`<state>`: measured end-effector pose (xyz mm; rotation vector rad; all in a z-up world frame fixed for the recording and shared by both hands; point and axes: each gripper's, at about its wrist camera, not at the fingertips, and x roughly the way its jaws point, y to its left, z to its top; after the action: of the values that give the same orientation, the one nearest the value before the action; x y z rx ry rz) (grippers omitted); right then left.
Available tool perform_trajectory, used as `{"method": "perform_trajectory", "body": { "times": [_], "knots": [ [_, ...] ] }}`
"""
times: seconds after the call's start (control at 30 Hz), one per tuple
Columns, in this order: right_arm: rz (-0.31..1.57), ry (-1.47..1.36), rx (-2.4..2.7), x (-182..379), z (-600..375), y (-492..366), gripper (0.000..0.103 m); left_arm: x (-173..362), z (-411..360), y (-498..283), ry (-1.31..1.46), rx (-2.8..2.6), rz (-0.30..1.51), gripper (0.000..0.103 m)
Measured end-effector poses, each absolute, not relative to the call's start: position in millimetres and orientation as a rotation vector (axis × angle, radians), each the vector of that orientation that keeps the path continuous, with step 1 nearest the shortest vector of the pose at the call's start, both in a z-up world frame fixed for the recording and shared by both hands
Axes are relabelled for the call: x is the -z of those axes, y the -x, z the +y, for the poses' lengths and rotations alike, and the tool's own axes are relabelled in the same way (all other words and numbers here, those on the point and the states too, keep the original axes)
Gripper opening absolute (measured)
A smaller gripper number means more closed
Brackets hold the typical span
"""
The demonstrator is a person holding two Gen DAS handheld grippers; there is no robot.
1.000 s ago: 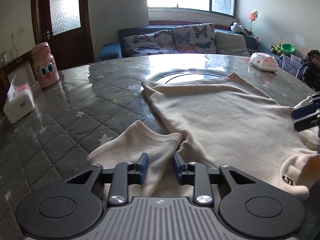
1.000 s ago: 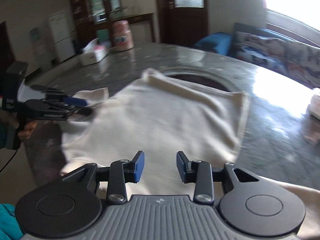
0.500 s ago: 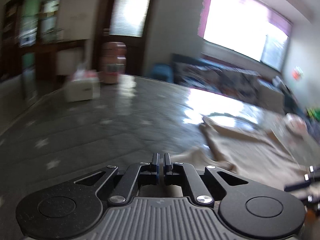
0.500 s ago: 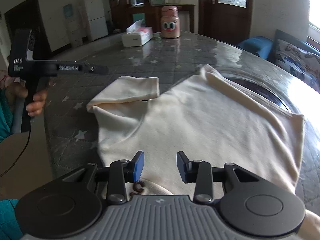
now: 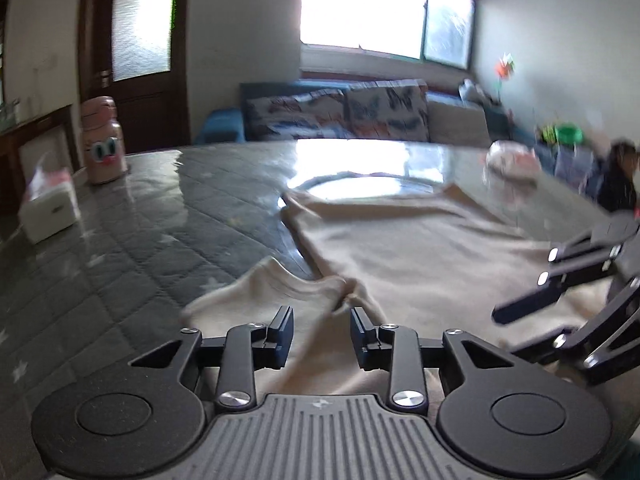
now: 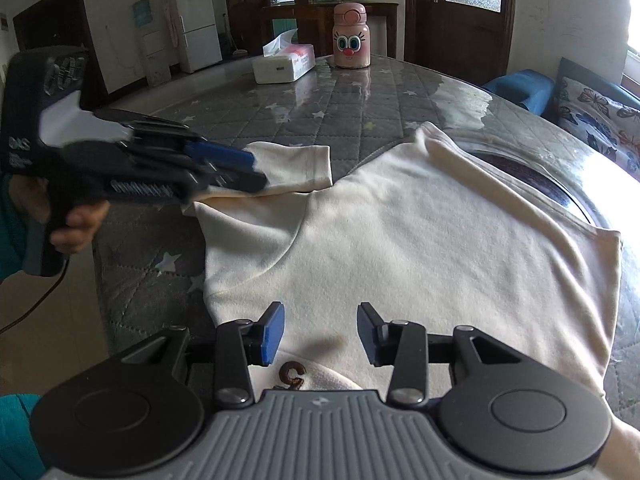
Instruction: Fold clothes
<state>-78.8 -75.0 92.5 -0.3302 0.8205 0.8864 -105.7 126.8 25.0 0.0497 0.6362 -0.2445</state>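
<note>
The cream shirt lies spread flat on the quilted grey table. The right gripper hovers over its near edge, fingers apart with nothing clamped. The left gripper has just been opening; its fingers stand apart over the short sleeve, gripping nothing. The sleeve lies flat, out to the side. A brown letter shows just before the right fingers. Writing on the left gripper's housing is too blurred to read.
</note>
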Motion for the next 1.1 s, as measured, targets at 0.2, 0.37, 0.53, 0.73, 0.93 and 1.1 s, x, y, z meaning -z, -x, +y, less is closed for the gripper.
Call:
{"method": "perform_trajectory", "body": {
  "times": [0.2, 0.37, 0.53, 0.73, 0.93, 1.1],
  "knots": [
    [0.825, 0.322, -0.886, -90.2, -74.5, 78.2, 0.041, -11.2, 131.1, 96.4, -0.086, 0.220, 0.666, 0.027],
    [0.837, 0.332, -0.884, -86.7, -74.2, 78.1, 0.041, -17.3, 160.3, 102.2, 0.003, 0.122, 0.625, 0.004],
    [0.842, 0.341, -0.884, -85.5, -73.0, 78.5, 0.041, -27.9, 207.9, 121.9, 0.190, -0.058, 0.543, 0.003],
    [0.842, 0.355, -0.890, -85.1, -71.5, 78.9, 0.041, -20.4, 257.2, 148.3, 0.327, -0.238, 0.525, 0.003],
    [0.812, 0.353, -0.916, -95.5, -64.5, 81.9, 0.041, -10.3, 275.0, 148.9, 0.394, -0.304, 0.585, 0.011],
    [0.791, 0.367, -0.957, -98.9, -47.1, 82.6, 0.042, -17.9, 259.3, 137.5, 0.305, -0.314, 0.569, 0.051]
  ]
}}
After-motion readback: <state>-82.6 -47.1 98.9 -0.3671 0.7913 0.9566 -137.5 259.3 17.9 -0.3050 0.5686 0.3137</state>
